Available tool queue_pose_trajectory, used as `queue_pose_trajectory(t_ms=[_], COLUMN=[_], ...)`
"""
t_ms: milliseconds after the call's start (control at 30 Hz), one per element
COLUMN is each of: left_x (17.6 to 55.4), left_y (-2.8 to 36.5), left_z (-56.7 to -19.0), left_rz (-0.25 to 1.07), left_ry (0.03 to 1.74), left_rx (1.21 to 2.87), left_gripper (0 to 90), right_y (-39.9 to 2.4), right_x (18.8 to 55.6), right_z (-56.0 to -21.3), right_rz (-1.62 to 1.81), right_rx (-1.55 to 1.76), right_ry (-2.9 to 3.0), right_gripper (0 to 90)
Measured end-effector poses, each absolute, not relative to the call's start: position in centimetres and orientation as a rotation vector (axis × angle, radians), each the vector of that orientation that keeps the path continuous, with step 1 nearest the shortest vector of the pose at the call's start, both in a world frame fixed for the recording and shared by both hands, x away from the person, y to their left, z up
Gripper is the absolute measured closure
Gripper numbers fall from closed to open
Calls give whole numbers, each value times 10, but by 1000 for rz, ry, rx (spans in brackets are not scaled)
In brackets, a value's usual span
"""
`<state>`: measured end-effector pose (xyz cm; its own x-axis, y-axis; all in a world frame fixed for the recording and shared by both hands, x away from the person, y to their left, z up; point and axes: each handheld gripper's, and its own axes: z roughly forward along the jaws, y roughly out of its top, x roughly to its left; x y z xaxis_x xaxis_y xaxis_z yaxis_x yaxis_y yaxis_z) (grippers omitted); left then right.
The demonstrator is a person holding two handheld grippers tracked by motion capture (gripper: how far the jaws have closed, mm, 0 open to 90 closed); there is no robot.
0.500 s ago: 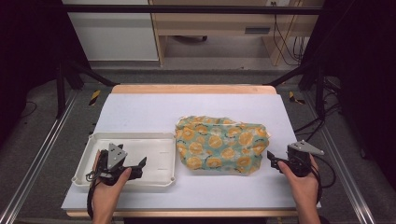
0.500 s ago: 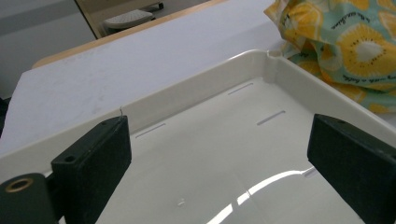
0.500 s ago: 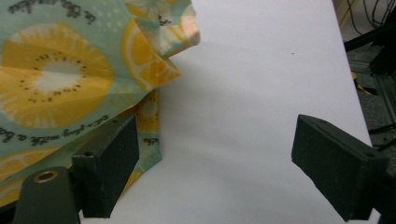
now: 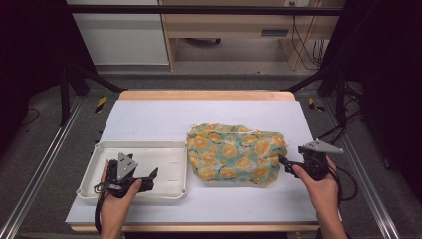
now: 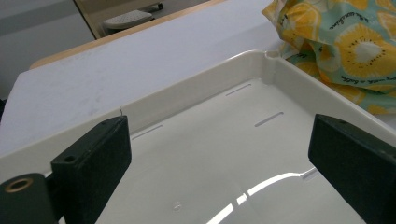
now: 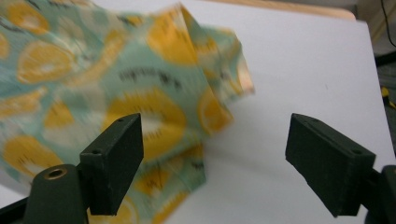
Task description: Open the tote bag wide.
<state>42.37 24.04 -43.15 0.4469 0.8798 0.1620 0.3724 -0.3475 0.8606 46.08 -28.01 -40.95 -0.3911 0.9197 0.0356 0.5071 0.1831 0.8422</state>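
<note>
At table's right edge, R gripper point(image 4: 284, 162), jaws apart and holding nothing, faces the fruit-print cloth point(image 4: 234, 154) lying just to its left, long axis across the table. L gripper point(image 4: 152, 174), also unclenched, hovers over white tray point(image 4: 99, 152), farther off.

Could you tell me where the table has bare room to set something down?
The far strip of the table beyond the cloth is bare, as is the near edge in front of it. The tray is empty inside. The tray-to-cloth gap is tight.
</note>
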Motion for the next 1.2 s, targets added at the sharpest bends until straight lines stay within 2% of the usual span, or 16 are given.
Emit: queue_pose_trajectory(t_ms=[200, 267, 500, 633, 767, 867, 900, 933, 967, 1100, 1200], left_x=[424, 424, 423, 423, 424, 422, 422, 421, 419, 417, 424], left_y=[238, 238, 240, 238, 237, 235, 235, 234, 231, 223, 206], left_z=[-433, -432, -432, -432, -432, -432, -432, -431, -429, -425, -415], left_rz=[825, 828, 826, 825, 820, 817, 817, 811, 804, 788, 773], left_ry=[1037, 1027, 1027, 1018, 1014, 1005, 1005, 1005, 997, 969, 906], left_rx=[1926, 1929, 1919, 1923, 1931, 1934, 1934, 1933, 1929, 1933, 1967], left_gripper=[55, 55, 54, 53, 53, 54, 54, 54, 55, 76, 85], right_y=[-257, -249, -238, -247, -248, -246, -246, -246, -246, -248, -248], right_x=[491, 500, 538, 544, 533, 520, 520, 511, 506, 485, 467], right_z=[-378, -374, -379, -387, -398, -404, -404, -405, -404, -399, -396], right_rz=[1099, 1086, 928, 890, 874, 911, 911, 956, 977, 1116, 1230], right_rx=[1266, 1266, 1343, 1432, 1420, 1365, 1365, 1333, 1312, 1205, 1130], right_ry=[2063, 2083, 2133, 2167, 2232, 2254, 2254, 2232, 2219, 2150, 2126], right_gripper=[96, 99, 133, 141, 345, 606, 606, 737, 788, 870, 881])
